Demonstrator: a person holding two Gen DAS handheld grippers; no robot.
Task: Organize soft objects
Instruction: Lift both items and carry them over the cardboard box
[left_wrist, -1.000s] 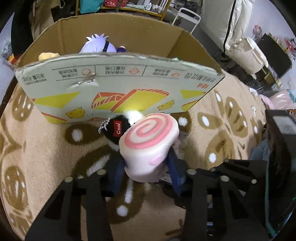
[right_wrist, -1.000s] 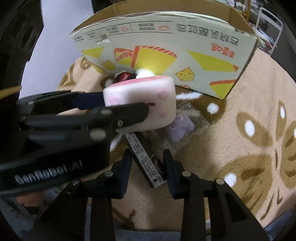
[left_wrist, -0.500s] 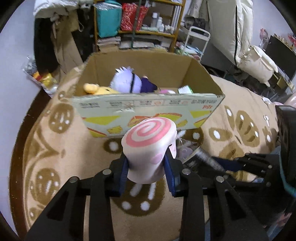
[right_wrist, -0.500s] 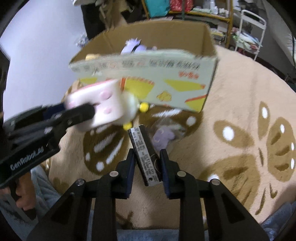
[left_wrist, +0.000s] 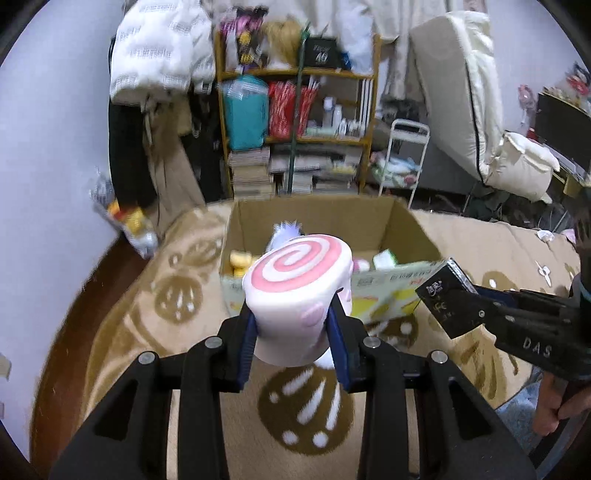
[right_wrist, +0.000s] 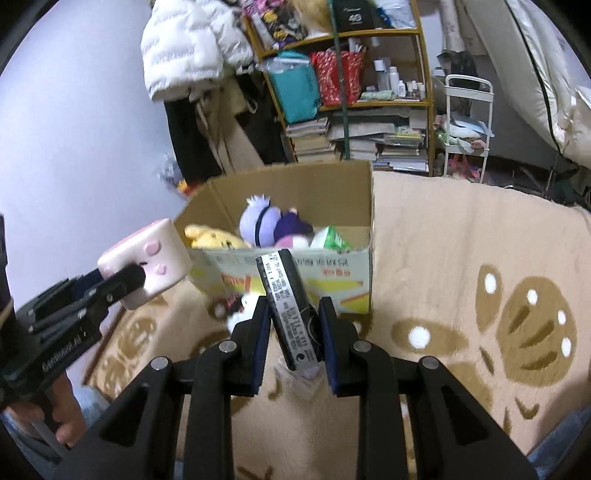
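Both grippers now sit higher than a second ago: the cardboard box shows its open top, where before only its printed front wall filled the views. Left gripper stays clamped on the pink swirl cushion, blue pads pressed into its sides; the cushion has gone from low against the box front to held in the air in front of the box, near rim level. Right gripper is closed narrow on a dark flat packet, lifted off the rug in front of the box wall.

Inside the box: a yellow plush at left, a purple-white plush in the middle, a green-white pack at right. Something pink sits between those two, too hidden to identify.

On the rug below the box front lies a small black-and-white plush, blurred.
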